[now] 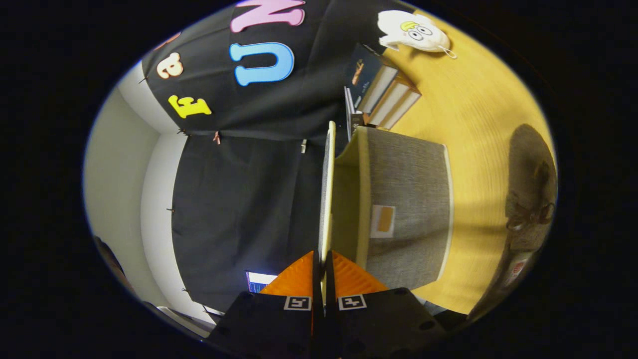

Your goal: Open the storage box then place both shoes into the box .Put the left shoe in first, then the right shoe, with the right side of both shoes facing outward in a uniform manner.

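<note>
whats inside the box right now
The box looks empty where its pale lining shows; most of the inside is hidden by its wall. The gripper is shut on the raised lid. One shoe lies outside.

Camera is rolled sideways, so table [478,119] runs down one side of view & booth wall the other. Gripper [322,271] fingers [299,279] pinch edge of box lid [326,199], one finger each face; lid runs straight ahead from between them. Storage box [406,214] sits on table just beside lid on table side, lid swung up off it, opening betw lid & box body. Beyond box, books [384,92] stacked on table, against wall. Plush toy [411,31] further past books, on table, apart from them. Shoe [531,189] lies on table on box's far side from lid, well apart from box.
</note>
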`<state>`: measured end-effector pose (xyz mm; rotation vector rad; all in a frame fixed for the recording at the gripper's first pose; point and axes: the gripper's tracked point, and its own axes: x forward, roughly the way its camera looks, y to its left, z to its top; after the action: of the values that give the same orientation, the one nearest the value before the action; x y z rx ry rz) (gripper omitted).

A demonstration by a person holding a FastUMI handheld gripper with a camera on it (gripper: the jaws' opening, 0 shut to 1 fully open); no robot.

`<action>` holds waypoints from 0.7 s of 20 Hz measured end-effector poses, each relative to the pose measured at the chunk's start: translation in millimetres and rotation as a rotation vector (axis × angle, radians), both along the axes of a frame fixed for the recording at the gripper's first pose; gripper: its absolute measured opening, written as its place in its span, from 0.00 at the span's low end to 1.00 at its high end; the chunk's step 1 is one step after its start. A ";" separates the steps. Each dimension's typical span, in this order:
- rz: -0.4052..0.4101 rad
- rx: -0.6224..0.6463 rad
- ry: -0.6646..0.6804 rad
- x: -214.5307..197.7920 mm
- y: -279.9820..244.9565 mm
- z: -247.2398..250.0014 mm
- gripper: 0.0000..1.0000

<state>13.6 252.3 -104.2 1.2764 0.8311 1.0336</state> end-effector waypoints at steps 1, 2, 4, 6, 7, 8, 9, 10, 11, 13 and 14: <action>-0.008 0.012 -0.021 2.0 3.4 15.5 0.05; -0.014 0.011 -0.043 3.9 7.0 27.4 0.05; -0.020 -0.040 -0.090 9.1 18.3 40.3 0.05; -0.003 -0.067 -0.139 9.5 34.7 56.1 0.06; 0.010 -0.060 -0.152 10.3 45.2 66.1 0.07; 0.018 -0.050 -0.158 10.9 54.5 75.7 0.06; 0.026 -0.048 -0.164 11.9 64.5 84.0 0.07; 0.030 -0.060 -0.168 12.3 73.8 89.6 0.07; 0.038 -0.069 -0.176 13.9 84.3 93.8 0.07; 0.055 -0.060 -0.183 11.2 106.0 108.5 0.07; 0.061 -0.059 -0.180 10.5 114.7 113.1 0.07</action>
<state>24.1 367.0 8.9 1.0966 0.7601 1.1467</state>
